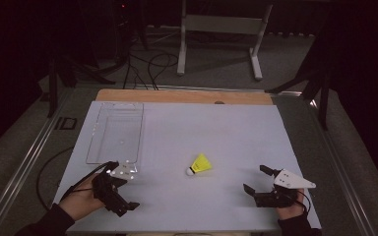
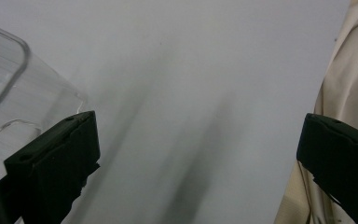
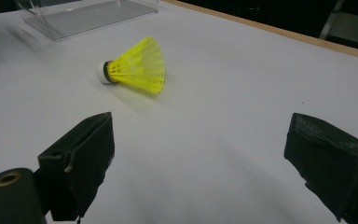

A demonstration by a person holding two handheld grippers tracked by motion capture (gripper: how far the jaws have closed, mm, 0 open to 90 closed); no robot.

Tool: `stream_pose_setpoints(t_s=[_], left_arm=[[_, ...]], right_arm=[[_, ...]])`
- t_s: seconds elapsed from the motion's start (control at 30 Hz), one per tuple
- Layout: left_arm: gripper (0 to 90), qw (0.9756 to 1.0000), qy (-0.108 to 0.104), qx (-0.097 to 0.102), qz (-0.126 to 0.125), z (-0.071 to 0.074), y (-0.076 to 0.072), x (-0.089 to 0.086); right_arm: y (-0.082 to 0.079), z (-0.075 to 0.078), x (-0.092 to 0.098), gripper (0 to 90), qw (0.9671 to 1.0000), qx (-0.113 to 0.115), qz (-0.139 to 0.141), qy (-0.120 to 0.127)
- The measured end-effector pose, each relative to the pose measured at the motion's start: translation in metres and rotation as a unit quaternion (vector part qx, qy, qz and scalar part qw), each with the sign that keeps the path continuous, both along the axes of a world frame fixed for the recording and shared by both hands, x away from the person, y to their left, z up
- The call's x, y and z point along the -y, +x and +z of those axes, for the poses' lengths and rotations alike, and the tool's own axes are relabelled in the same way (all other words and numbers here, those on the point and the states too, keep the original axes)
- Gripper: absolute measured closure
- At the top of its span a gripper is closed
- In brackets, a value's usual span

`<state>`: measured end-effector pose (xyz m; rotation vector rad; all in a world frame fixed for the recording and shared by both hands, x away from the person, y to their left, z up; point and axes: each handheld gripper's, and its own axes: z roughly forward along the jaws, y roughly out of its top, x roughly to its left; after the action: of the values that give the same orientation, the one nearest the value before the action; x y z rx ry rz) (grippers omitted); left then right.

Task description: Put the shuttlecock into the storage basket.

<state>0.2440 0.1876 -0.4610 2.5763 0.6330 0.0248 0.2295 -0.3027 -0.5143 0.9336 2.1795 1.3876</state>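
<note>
A person sits at a white table [image 1: 187, 128] with a two-jaw gripper in each hand. A yellow shuttlecock [image 1: 200, 164] lies on its side on the tabletop, between the two grippers and a little beyond them, touching neither.

The right gripper [image 1: 260, 180] rests low near the table's near right corner, with its jaws spread wide and nothing between them. The shuttlecock lies ahead of it and off to its left, near but clearly apart. In the right gripper view, the shuttlecock [image 3: 134, 67] sits beyond the left jaw, its white cork tip pointing left and its yellow skirt fanning out to the right. Bare white table [image 3: 223, 140] fills the gap between the jaws.

The left gripper [image 1: 119, 188] sits near the table's near left corner, held in the person's left hand [image 1: 78, 199]. Its jaws are also spread wide and hold nothing. A clear plastic tray [image 1: 115, 132] lies just beyond this gripper and stretches away towards the far edge of the table. In the left gripper view, a rounded corner of the tray [image 2: 14, 88] shows just behind the left jaw, and bare table [image 2: 191, 93] lies between the jaws. A fold of pale cloth [image 2: 349, 84] shows past the right jaw.
</note>
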Motion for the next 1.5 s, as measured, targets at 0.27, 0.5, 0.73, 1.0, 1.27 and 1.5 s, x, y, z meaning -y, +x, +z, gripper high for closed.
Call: stream_pose_setpoints(t_s=[0.27,0.5,0.73,1.0,1.27,1.5], left_arm=[[0.3,0.9993,0.023,-0.018,0.021,0.0,0.006,0.011],[0.3,0.9964,0.043,-0.035,0.063,0.003,0.015,0.02],[0.3,0.9957,0.042,-0.023,0.079,0.007,0.017,0.027],[0.3,0.9967,0.029,-0.025,0.072,0.009,0.019,0.037],[0.3,0.998,0.005,-0.021,0.059,0.013,0.021,0.05],[0.3,0.9987,-0.009,-0.014,0.049,0.019,0.023,0.059]], right_arm=[[0.0,0.0,0.0,8.7,1.0,-0.002,0.001,-0.001],[0.0,0.0,0.0,8.7,1.0,-0.001,0.001,0.0],[0.0,-0.001,0.0,8.7,1.0,-0.004,0.002,0.0],[0.001,-0.001,0.0,8.7,1.0,-0.006,0.004,0.001],[0.001,-0.001,0.001,8.7,1.0,-0.006,0.004,0.002],[0.001,-0.001,0.001,8.7,1.0,-0.006,0.004,0.003]])
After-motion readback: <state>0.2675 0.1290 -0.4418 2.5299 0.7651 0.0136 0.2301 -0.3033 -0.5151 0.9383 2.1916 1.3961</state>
